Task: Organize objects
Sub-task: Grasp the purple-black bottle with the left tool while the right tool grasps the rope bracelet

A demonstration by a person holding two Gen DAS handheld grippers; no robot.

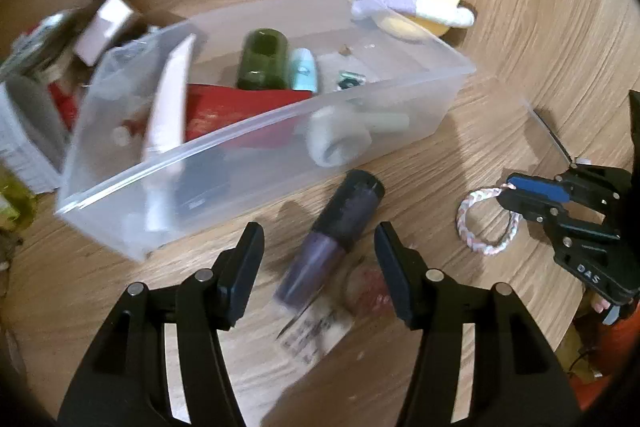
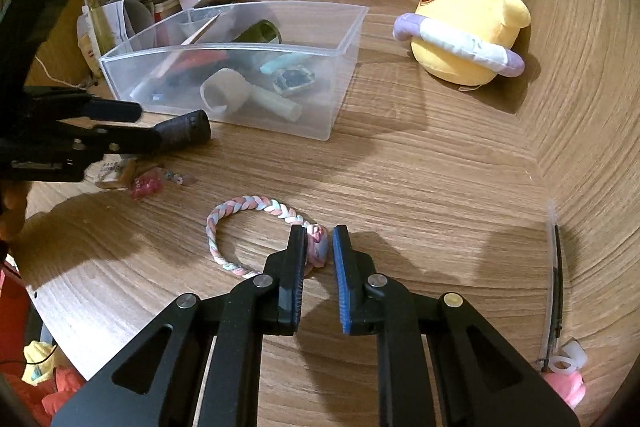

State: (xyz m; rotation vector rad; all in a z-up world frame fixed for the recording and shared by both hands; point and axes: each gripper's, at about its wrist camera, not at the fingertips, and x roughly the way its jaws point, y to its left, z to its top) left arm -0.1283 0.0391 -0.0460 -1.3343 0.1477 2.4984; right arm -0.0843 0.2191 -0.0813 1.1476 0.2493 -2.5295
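The left gripper [image 1: 320, 263], a black two-finger tool with silver pivot pins, has its jaws spread wide and holds nothing. Its fingers [image 1: 244, 267] point forward and slightly down toward the wooden surface. In the right wrist view it enters from the left edge, low over the surface. The right gripper [image 2: 318, 247], black with blue ridged pads [image 2: 340, 275] on its inner faces, has its jaws drawn near to each other with a narrow gap left between them. Its tips sit low, just at the surface.
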